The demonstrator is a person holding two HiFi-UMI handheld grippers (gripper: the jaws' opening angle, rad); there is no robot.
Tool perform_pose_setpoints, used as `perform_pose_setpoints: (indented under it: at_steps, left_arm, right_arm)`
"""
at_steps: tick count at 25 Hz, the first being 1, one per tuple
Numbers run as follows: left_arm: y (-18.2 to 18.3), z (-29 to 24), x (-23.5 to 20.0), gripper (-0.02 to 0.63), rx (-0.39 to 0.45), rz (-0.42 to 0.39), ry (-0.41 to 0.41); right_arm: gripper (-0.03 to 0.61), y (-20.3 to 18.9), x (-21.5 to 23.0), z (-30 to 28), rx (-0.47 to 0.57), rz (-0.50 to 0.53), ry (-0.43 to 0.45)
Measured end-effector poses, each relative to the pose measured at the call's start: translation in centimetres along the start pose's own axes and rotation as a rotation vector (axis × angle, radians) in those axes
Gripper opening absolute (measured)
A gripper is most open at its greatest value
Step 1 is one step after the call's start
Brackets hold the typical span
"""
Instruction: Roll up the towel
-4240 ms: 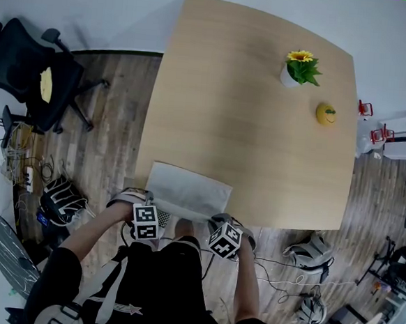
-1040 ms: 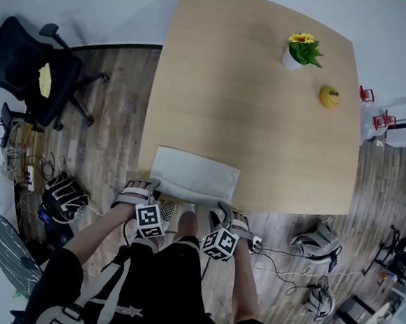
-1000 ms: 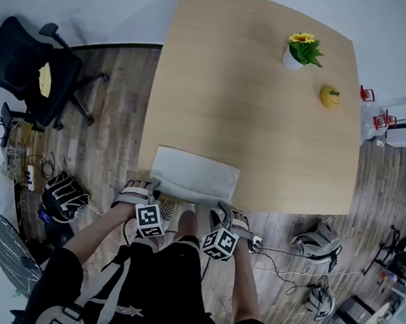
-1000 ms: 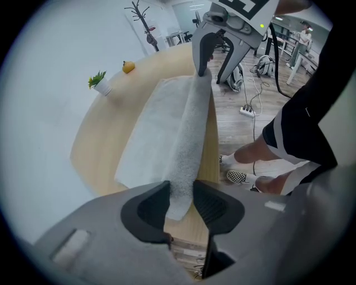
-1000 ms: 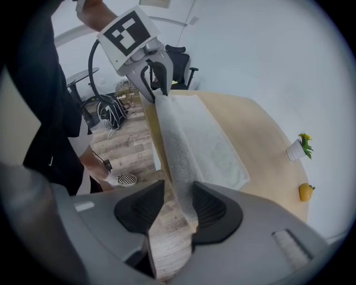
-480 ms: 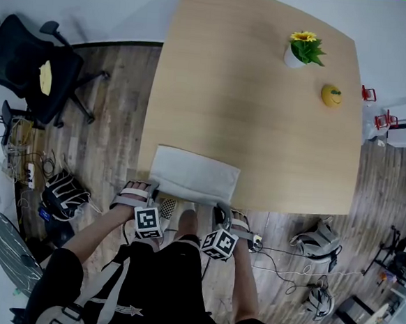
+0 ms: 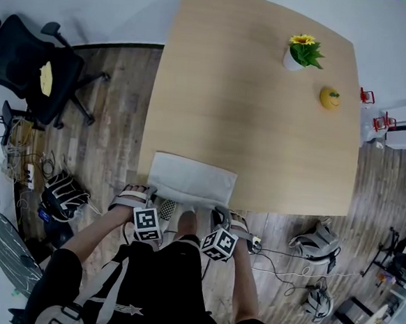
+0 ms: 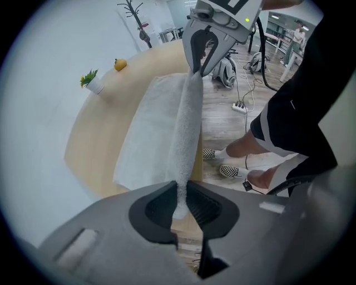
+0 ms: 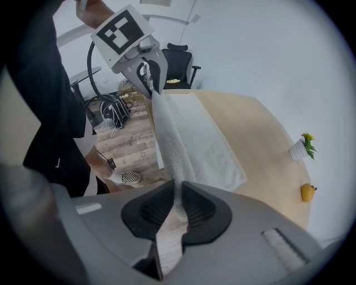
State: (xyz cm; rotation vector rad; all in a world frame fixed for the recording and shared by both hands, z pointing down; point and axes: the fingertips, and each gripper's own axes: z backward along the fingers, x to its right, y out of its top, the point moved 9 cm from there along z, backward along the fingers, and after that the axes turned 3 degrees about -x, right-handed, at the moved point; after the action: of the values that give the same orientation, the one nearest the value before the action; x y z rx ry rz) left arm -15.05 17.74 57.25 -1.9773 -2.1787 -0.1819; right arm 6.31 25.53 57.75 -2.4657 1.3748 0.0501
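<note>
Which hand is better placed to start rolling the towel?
Neither: left gripper and right gripper have both just closed on the towel, one at each near corner; likely they should roll together.

Your left forearm [image 7: 91, 234] and right forearm [image 7: 244, 283] reach down and forward, close in front of your body. Your left hand [image 7: 131, 198] wraps its handle, and your left gripper [image 7: 150, 188] points steeply down. Its jaws have just been closing and now pinch the near edge of the towel [image 7: 191, 180] at its left corner. Your right hand [image 7: 239, 223] does likewise. Your right gripper [image 7: 218, 212] points steeply down, and its jaws have also just been closing and now pinch the same edge at the right corner.
</note>
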Motion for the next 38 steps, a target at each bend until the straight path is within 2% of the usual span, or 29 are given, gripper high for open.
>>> perform_pose_setpoints:
  at_steps: [11, 30, 38]
  left_arm:
    - [0.1, 0.3, -1.3, 0.078, -0.001, 0.021, -0.024]
    - [0.5, 0.1, -4.1, 0.078, -0.006, 0.033, -0.019]
    - [0.7, -0.5, -5.7, 0.078, -0.015, 0.055, -0.074]
  right_arm:
    - [0.079, 0.1, 1.5, 0.4, 0.004, -0.032, 0.026]
    - [0.08, 0.9, 4.4, 0.2, 0.008, -0.043, 0.014]
    - [0.08, 1.3, 6.0, -0.3, 0.005, -0.054, 0.022]
